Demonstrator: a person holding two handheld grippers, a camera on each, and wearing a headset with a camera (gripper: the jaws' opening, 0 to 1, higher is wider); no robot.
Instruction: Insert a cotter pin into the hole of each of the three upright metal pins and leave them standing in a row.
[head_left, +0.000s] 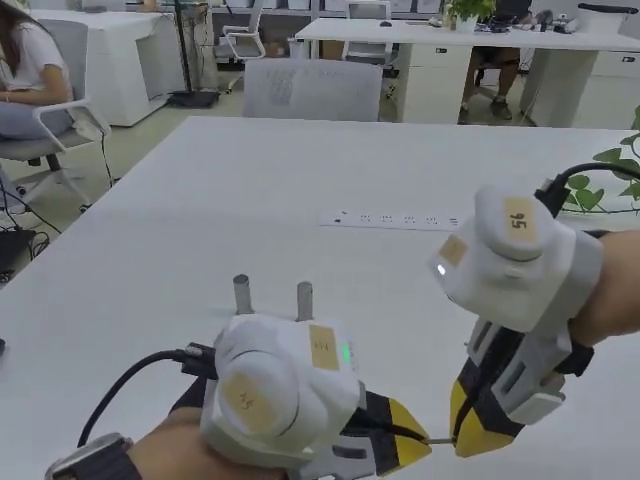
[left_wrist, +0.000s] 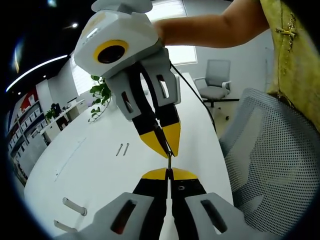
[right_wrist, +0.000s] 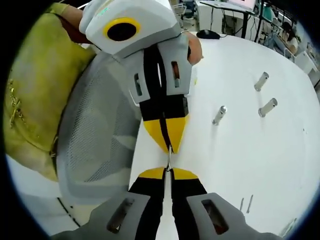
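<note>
Swapping grip on a cotter pin (left_wrist: 170, 161)
Left gripper (left_wrist: 169, 173) and right gripper (right_wrist: 168, 172) are both pinching it; one should be holding firm while the other is releasing.

Left gripper (head_left: 426, 446), right gripper (head_left: 463, 443), perhaps pin (head_left: 442, 439) between

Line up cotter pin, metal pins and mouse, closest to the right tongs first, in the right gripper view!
1. Cotter pin, in the right tongs tips.
2. Lone metal pin, right.
3. Other two metal pins, farther right; too close to call.
4. Mouse, far top.
</note>
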